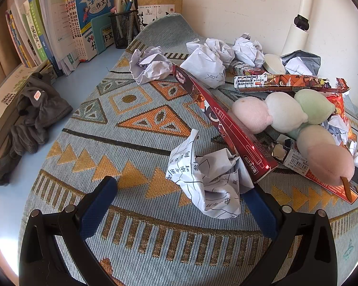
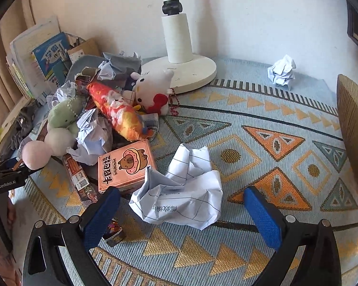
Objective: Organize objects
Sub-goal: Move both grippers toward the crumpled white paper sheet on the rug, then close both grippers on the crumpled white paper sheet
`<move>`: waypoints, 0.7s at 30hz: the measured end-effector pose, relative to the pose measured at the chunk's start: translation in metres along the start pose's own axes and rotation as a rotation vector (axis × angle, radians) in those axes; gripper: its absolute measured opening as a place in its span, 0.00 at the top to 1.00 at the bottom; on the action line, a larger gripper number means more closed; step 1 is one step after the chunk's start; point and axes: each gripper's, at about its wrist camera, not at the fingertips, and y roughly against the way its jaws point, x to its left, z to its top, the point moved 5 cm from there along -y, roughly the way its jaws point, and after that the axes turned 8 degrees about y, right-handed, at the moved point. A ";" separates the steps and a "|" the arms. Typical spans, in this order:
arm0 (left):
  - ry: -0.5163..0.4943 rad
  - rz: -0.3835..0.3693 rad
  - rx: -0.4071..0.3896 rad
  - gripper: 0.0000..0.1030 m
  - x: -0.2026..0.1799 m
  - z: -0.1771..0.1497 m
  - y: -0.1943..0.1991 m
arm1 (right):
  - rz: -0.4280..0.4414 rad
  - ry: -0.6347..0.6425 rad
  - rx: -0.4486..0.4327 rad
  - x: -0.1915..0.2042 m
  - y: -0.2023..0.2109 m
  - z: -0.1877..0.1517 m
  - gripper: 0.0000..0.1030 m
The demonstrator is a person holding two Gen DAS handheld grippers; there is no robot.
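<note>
Along the far left, the books (image 1: 59, 23) stood upright against the wall with the mesh pen cup (image 1: 123, 29) beside them, already in their proper place, so I left them alone. A dark cloth (image 1: 28, 119) lay bunched on the bare desk just off the edge of the patterned mat (image 1: 131, 109), out of the pile I was working on.

My left tongs (image 1: 179, 190) were spread wide and low over the mat, gripping nothing. I had set them so that a crumpled paper ball (image 1: 210, 181) sat toward the right-hand finger, touching or nearly touching it; I judged it the easiest scrap to take first because it lay loose at the front. A long red box (image 1: 226, 124) leaned over it from the heap, and the dango plush (image 1: 286, 114) rested against that box, so pulling anything deeper would probably have shifted the rest.

My right tongs (image 2: 181, 209) were likewise spread, straddling another crumpled sheet (image 2: 183, 190) without pinching it yet. Just to its left the pink bear tin (image 2: 125, 164) lay at the foot of the pile, touching the sheet. The white cat plush (image 2: 152, 93) leaned against the lamp base (image 2: 198, 71) behind. One more paper wad (image 2: 282, 71) sat well apart at the far right, near the mat's edge.
</note>
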 end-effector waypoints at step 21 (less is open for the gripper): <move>0.103 -0.114 -0.131 0.54 0.017 0.004 0.029 | -0.055 0.061 -0.104 0.016 0.021 0.003 0.42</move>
